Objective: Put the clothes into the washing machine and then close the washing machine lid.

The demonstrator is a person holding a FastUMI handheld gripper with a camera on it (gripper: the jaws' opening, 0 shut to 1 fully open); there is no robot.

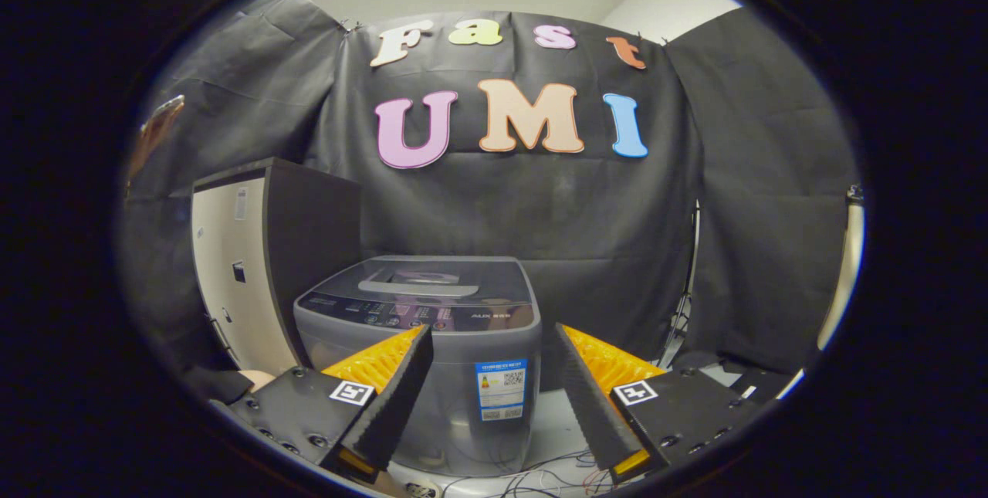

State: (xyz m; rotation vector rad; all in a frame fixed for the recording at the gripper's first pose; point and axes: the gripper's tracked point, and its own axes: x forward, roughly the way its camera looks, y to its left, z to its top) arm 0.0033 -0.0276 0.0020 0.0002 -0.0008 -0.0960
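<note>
A: The washing machine (421, 328) sits just ahead of the claw (492, 343), its front showing between the two fingers. Its lid (432, 282) lies flat down on top.

B: And the clothes?

A: I can't find any. If they're inside the drum, the shut lid hides them. So this fits two stages: clothes waiting somewhere out of sight with the lid down, or clothes already in and the lid closed on them.

B: What's the claw doing?

A: It's spread wide with nothing between its fingers, and it hangs in the air short of the machine.

B: So what could go wrong from here?

A: My guess is the wires (532, 479) first. They lie loose on the white surface (552, 417) right at the foot of the machine, below the fingers. A low pass could snag one and tug it.

B: Anything else?

A: The dark cabinet (266, 266) stands close beside the machine on the left, so a wide swing on that side could knock it. The lid also looks smooth and glossy, so I'd expect the fingers to slip on it unless they catch its handle.
</note>
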